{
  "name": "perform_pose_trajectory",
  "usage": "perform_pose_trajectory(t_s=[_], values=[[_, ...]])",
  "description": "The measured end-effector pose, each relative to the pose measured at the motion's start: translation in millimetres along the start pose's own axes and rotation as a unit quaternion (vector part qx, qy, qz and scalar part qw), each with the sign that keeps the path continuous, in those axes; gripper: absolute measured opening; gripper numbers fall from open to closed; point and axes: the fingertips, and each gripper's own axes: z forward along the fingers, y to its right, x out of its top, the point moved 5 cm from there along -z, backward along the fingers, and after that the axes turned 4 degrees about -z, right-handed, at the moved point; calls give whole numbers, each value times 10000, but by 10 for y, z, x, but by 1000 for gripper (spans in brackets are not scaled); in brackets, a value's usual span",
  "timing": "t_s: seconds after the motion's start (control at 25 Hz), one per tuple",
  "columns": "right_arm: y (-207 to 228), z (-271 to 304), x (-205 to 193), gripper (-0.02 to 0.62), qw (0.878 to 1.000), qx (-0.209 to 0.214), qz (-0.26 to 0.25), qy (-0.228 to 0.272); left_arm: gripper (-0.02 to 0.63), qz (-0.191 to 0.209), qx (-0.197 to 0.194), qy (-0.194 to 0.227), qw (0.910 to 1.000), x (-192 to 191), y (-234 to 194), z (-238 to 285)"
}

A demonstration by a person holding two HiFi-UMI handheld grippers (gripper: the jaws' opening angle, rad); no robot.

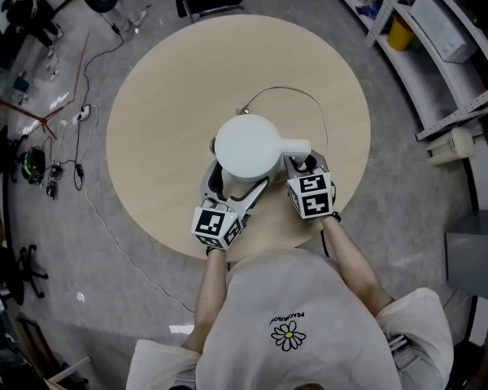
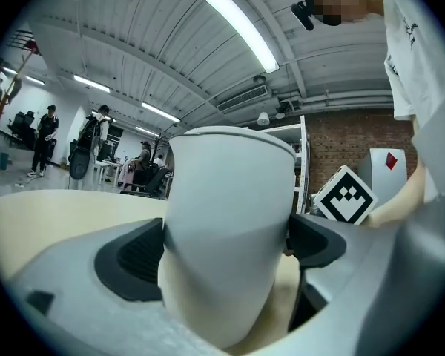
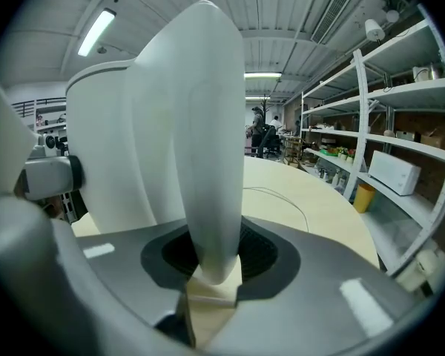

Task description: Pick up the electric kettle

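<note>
At lower centre, the left gripper (image 1: 234, 192) has its jaws wide apart around the body of the white kettle (image 1: 246, 145). The right gripper (image 1: 302, 167) clamps the handle. The lid hides the contents. The round table (image 1: 163, 112) spreads upward, and shelves (image 1: 447, 47) crowd the upper right.

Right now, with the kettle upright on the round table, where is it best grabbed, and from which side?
The handle, approached from the person's side. It juts from the kettle as a narrow upright bar, so the right gripper spans it easily. The round body fills the left gripper at full spread, likely a weaker hold.
</note>
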Motion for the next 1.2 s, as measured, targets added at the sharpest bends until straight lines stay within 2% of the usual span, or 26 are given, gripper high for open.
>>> perform_pose_trajectory(t_s=[0.24,0.44,0.68,0.88,1.04,1.2], values=[[34,-56,72,110,9999,35,-86,80,523,46,50,-297,9995,103,45,21],[2,-227,429,110,9987,168,19,477,518,61,110,49,9999,520,67,-31],[53,-586,1085,110,9936,91,-24,1126,515,372,23,483,9981,1229,233,-86],[97,-890,1538,110,9876,155,-54,1560,515,474,86,740,9961,1736,419,-147],[86,-1099,1706,110,9832,169,-36,1818,515,552,64,852,9948,1962,543,-223],[60,-1197,1767,110,9804,158,-81,1963,514,619,70,927,9937,2034,603,-289]])
